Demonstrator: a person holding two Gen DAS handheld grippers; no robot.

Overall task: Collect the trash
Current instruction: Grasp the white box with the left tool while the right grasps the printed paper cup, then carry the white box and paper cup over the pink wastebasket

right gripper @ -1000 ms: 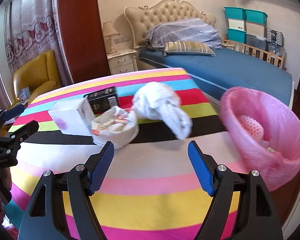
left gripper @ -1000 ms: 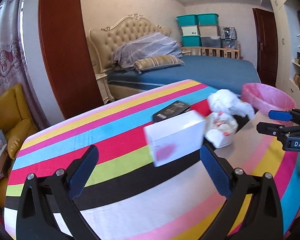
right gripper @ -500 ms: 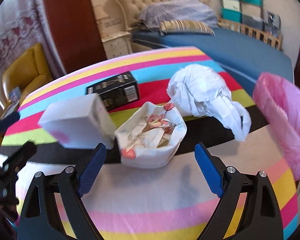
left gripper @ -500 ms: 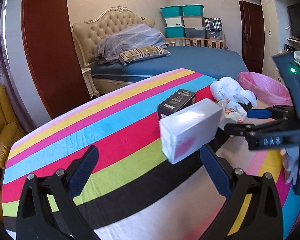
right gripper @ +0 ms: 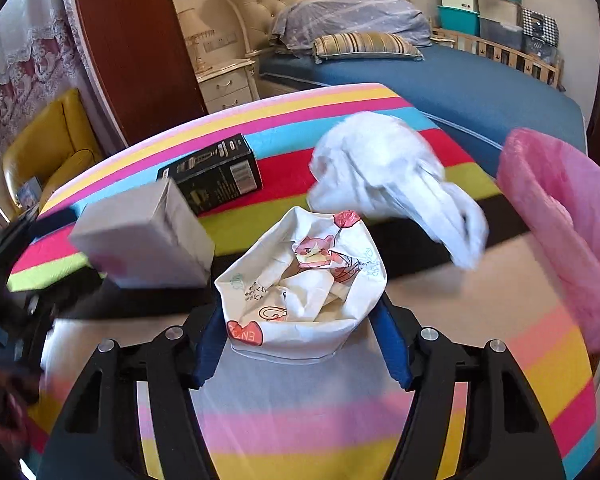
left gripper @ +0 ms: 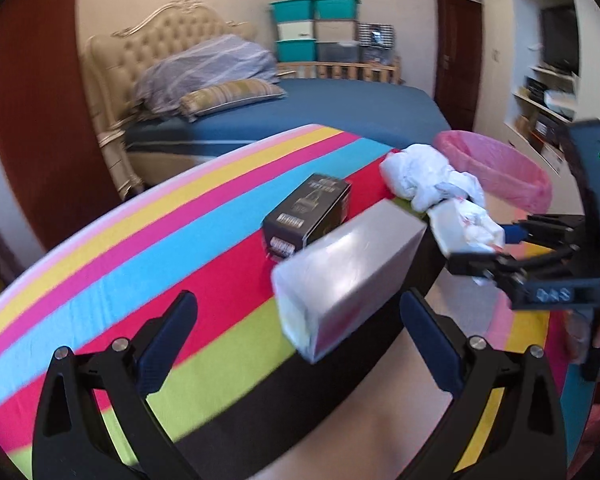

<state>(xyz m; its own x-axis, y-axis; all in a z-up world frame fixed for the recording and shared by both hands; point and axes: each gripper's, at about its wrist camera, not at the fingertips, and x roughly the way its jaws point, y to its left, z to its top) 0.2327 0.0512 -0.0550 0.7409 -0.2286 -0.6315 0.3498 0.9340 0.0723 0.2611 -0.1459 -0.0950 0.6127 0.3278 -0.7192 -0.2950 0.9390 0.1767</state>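
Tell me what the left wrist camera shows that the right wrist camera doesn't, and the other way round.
Only the left wrist view shows the wide-open left gripper and the shelving.

Only the right wrist view shows the nightstand, the lamp, the yellow armchair, and the closing right gripper around the printed paper bag.

Both show the white box, black box, crumpled white bag, pink bin and bed.

My left wrist cam looks down across the striped table (left gripper: pixel 100 280) toward the bed (left gripper: pixel 340 108); my right sits closer, sharing the white box (right gripper: pixel 140 240).
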